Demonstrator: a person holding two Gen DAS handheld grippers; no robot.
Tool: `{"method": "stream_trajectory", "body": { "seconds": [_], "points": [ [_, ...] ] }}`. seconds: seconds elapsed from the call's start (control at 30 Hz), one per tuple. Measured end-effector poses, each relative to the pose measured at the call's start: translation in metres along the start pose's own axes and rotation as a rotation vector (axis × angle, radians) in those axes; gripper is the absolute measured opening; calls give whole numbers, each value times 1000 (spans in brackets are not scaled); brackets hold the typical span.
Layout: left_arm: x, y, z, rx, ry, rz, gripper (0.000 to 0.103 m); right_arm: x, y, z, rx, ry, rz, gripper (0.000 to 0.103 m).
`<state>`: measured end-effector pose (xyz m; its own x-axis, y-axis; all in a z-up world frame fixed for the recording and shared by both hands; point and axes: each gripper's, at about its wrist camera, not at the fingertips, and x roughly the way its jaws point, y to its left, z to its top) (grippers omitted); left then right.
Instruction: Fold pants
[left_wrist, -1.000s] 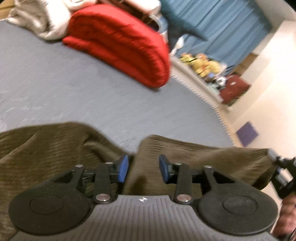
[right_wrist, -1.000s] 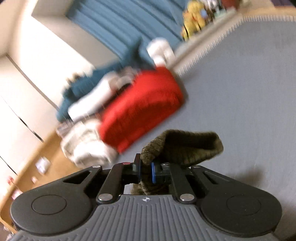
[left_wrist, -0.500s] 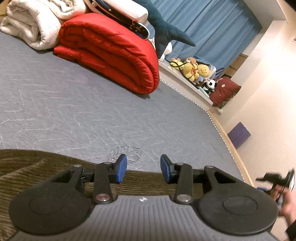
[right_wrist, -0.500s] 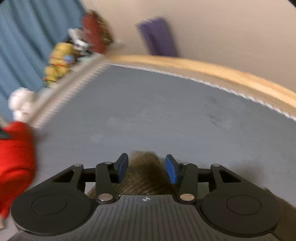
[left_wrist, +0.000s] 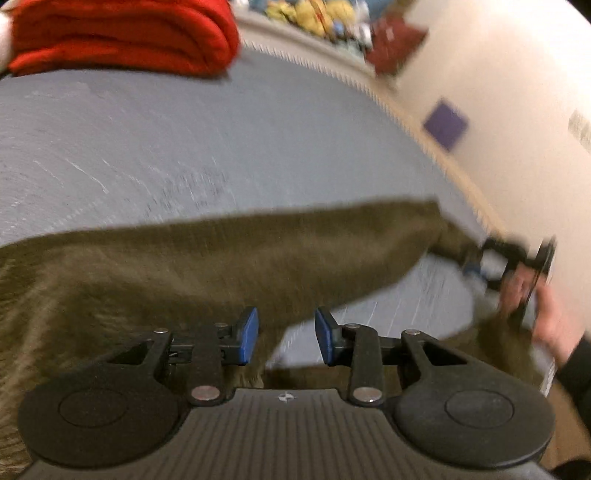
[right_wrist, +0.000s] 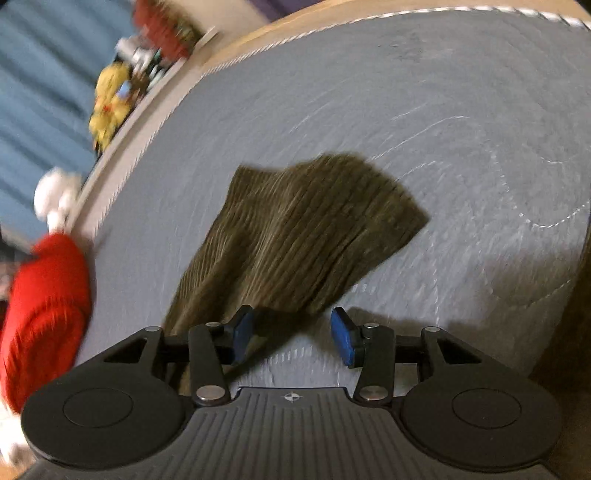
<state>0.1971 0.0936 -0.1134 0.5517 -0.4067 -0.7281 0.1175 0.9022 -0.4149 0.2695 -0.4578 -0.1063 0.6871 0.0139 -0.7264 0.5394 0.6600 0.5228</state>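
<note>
Since half a sec ago both cams swung; right gripper w/ jaws spread, released, pants leg lying just ahead on grey mattress. Left gripper also spread, nothing pinched; olive cloth across in front of it. Red duvet far back-left.

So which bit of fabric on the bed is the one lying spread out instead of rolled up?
The olive pants: they lie flat, while the red blanket is a thick roll.
</note>
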Motion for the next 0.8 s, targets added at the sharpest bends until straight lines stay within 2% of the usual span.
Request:
{"method": "stream_trajectory", "body": {
  "seconds": [0.13, 0.27, 0.3, 0.37, 0.4, 0.43, 0.47, 0.57, 0.6, 0.63, 0.7, 0.77, 0.8],
  "points": [
    [30, -9, -8, 60, 98, 69, 40, 2, -24, 21, 123, -77, -19, 55],
    [48, -16, -12, 136, 103, 120, 54, 17, -33, 27, 124, -69, -24, 55],
    [54, -17, -14, 153, 112, 125, 55, 21, -29, 28, 104, -68, -27, 52],
    [65, -16, -16, 196, 125, 154, 54, 30, -16, 34, 55, -70, -52, 36],
    [68, -17, -18, 229, 119, 179, 49, 30, -14, 38, 38, -70, -56, 22],
    [71, -16, -17, 264, 100, 220, 23, 30, -8, 43, 22, -68, -48, 7],
    [71, -13, -13, 269, 79, 247, 10, 28, -3, 49, 1, -66, -35, 7],
    [46, 13, 8, 84, -30, 222, 8, 19, 50, 74, -120, -112, 9, 5],
    [38, 18, 13, 41, -56, 211, 7, 9, 66, 80, -157, -131, 42, 5],
    [30, 21, 16, 22, -77, 194, 7, -1, 87, 91, -188, -161, 88, 0],
    [26, 17, 15, 66, -58, 158, 7, -28, 112, 106, -241, -266, 128, 0],
    [28, 13, 8, 145, 37, 52, 7, -45, 118, 126, -276, -327, 56, 0],
    [30, 10, 3, 191, 90, 6, 7, -46, 110, 133, -269, -319, -24, 0]
  ]
}}
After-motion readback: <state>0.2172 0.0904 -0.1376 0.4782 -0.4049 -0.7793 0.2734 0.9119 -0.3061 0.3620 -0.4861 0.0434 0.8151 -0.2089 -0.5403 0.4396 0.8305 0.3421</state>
